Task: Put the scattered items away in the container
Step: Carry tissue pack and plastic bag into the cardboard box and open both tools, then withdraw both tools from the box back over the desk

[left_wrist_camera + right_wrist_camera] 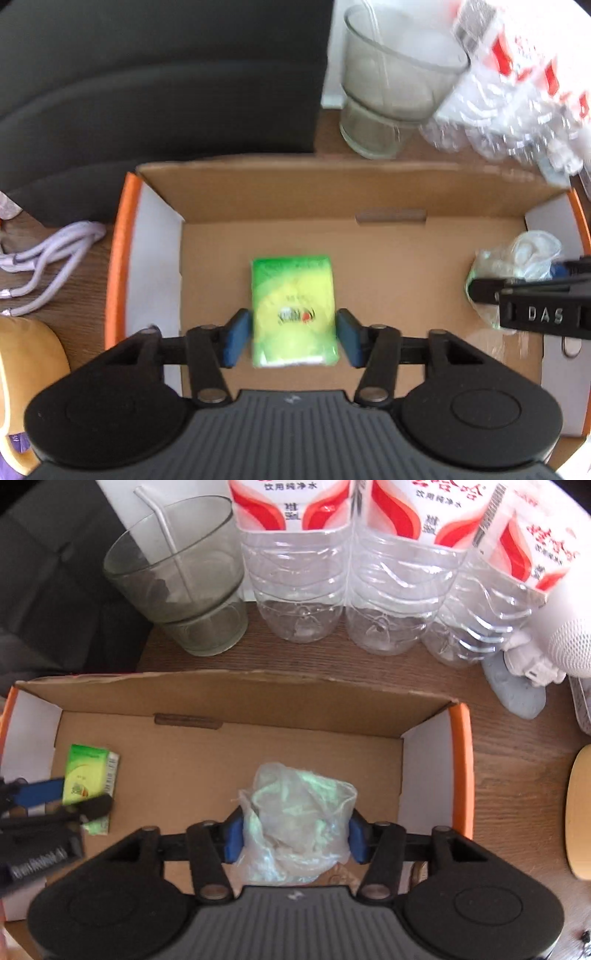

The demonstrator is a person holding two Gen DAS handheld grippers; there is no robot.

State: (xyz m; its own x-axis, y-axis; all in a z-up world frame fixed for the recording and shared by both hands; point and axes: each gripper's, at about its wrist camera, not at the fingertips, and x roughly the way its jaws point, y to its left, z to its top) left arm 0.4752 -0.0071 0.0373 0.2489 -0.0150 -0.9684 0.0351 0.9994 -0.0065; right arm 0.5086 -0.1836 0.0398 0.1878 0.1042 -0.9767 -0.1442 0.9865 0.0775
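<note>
An open cardboard box (332,192) with orange outer sides sits on a wooden table; it also shows in the right wrist view (236,698). My left gripper (293,338) is inside the box with its blue pads on either side of a green tissue pack (293,310), small gaps showing at both sides. The pack also shows in the right wrist view (88,775). My right gripper (295,836) is inside the box, shut on a crumpled clear plastic bag (299,819). The bag shows at the right in the left wrist view (517,258).
Behind the box stand a glass cup (184,583) with a straw and three water bottles (369,572). A white cable (48,258) lies left of the box. A white and grey item (517,683) lies right of the bottles.
</note>
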